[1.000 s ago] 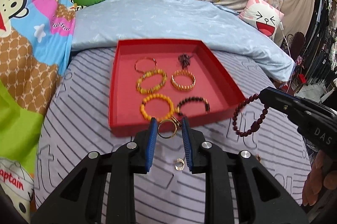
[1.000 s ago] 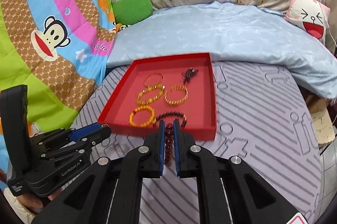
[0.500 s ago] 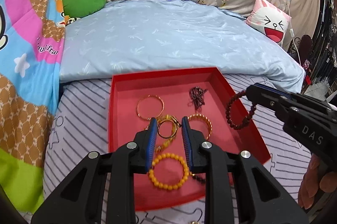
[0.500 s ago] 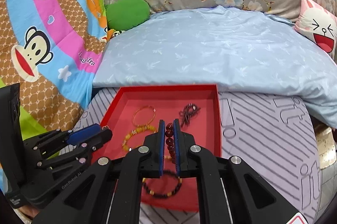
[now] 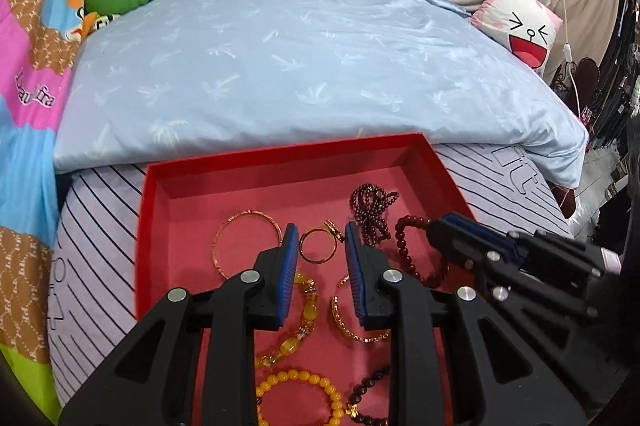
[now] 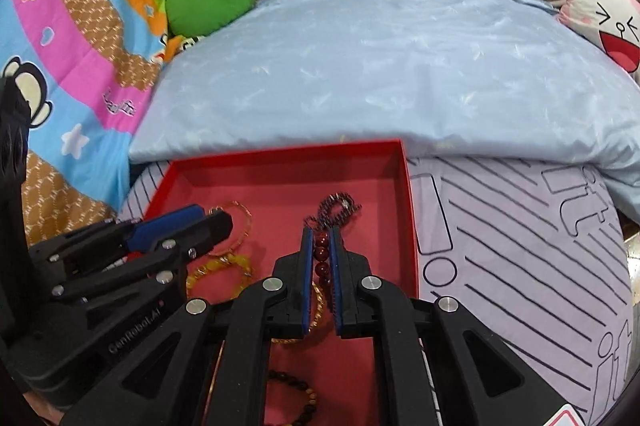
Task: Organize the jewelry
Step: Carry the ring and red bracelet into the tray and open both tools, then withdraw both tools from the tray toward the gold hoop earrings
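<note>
While the gold ring [image 5: 318, 246] is sitting between the parted blue pads of the left tool [image 5: 319, 250], whether either pad is touching it cannot be told; it is lying or hanging just over the floor of the red tray [image 5: 280, 161]. Just right of it, the right tool [image 6: 320, 254] is clamping a dark red bead bracelet [image 6: 321, 258], whose loop is hanging over the tray beside a bunched dark bead strand [image 5: 370, 209]. Crowding the tray floor around them are a thin gold bangle [image 5: 228, 238], a chunky gold bracelet [image 5: 352, 322], an amber bracelet [image 5: 296, 330], a yellow bead bracelet [image 5: 298, 398] and a dark bead bracelet [image 5: 364, 402]. Both tools are reaching in over the tray's near edge, side by side, angling downward. Behind the tray, a pale blue quilt [image 5: 300, 57] is lying on the striped bed sheet [image 6: 520, 246].
</note>
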The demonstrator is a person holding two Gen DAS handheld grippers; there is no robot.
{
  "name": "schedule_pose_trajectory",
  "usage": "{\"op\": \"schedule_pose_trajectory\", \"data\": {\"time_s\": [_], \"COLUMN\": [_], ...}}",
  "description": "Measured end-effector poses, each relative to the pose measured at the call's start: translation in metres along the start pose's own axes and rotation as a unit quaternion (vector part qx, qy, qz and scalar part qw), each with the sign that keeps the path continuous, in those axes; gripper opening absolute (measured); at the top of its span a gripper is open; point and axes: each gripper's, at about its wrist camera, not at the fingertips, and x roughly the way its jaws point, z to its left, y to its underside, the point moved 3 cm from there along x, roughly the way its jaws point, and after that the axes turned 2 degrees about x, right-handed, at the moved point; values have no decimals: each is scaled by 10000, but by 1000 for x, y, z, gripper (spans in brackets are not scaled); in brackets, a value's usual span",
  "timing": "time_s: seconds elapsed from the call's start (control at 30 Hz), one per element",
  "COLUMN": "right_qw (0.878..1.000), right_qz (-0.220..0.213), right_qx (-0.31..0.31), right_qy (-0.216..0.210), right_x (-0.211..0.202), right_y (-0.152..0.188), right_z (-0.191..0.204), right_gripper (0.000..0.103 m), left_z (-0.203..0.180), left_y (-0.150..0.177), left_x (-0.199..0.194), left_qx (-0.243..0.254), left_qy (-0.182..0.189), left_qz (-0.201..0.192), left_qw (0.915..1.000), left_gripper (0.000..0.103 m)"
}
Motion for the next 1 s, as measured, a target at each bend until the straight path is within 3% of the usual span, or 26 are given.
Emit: {"op": "schedule_pose_trajectory", "data": {"time_s": [0.23, 0.3, 0.37, 0.53, 0.7, 1.0], "right_qw": [9997, 9997, 9997, 9998, 9998, 9996], "right_qz": [153, 120, 100, -35, -146, -253], "right_qx": [4, 27, 69, 78, 56, 79], "right_qy": [175, 200, 194, 168, 111, 45], "right_x": [13, 11, 9, -4, -19, -48], "right_y": [17, 19, 21, 23, 25, 37], "right_z": [-10, -12, -14, -14, -11, -9], "right_gripper": [9, 13, 15, 20, 26, 26], "left_z": [2, 2, 4, 9, 14, 17], "left_y": [5, 4, 3, 5, 9, 23], "left_x": [20, 18, 15, 10, -8, -46], "left_qx": [-55, -67, -93, -191, -198, -180], "left_qy": [-9, -51, -103, -133, -239, -353], "left_qz": [216, 155, 99, 41, -111, -332], "left_qw": [9998, 9998, 9999, 9997, 9995, 9987], "left_gripper": [23, 27, 37, 38, 38, 42]}}
